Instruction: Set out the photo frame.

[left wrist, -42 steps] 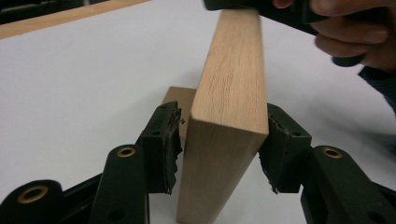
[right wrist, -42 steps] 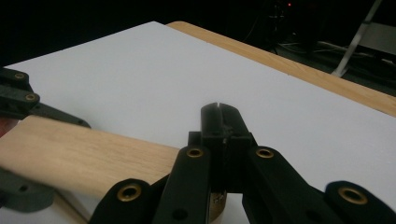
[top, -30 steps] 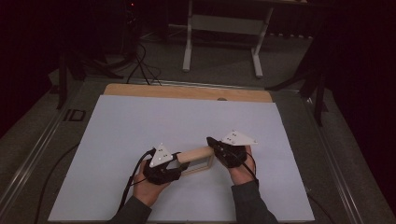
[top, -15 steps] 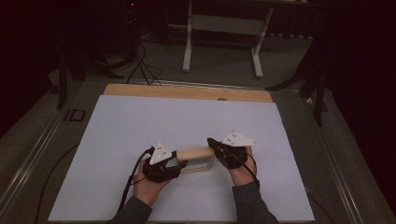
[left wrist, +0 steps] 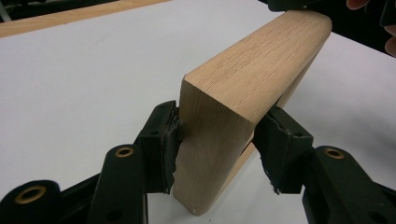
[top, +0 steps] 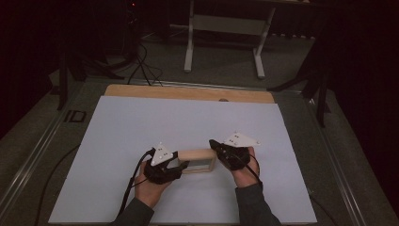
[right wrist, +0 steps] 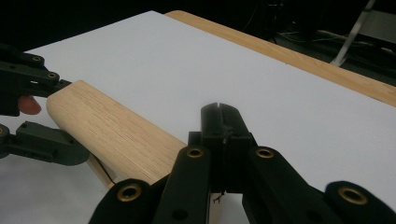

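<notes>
We see our left gripper [top: 181, 165] straddling the left end of the wooden frame [top: 197, 160], jaws spread, one pad touching, the other just clear. The frame stands on the white sheet [top: 141, 122], long axis left to right. Our right gripper [top: 217, 147], clamped tight, hides the frame's right end.
</notes>
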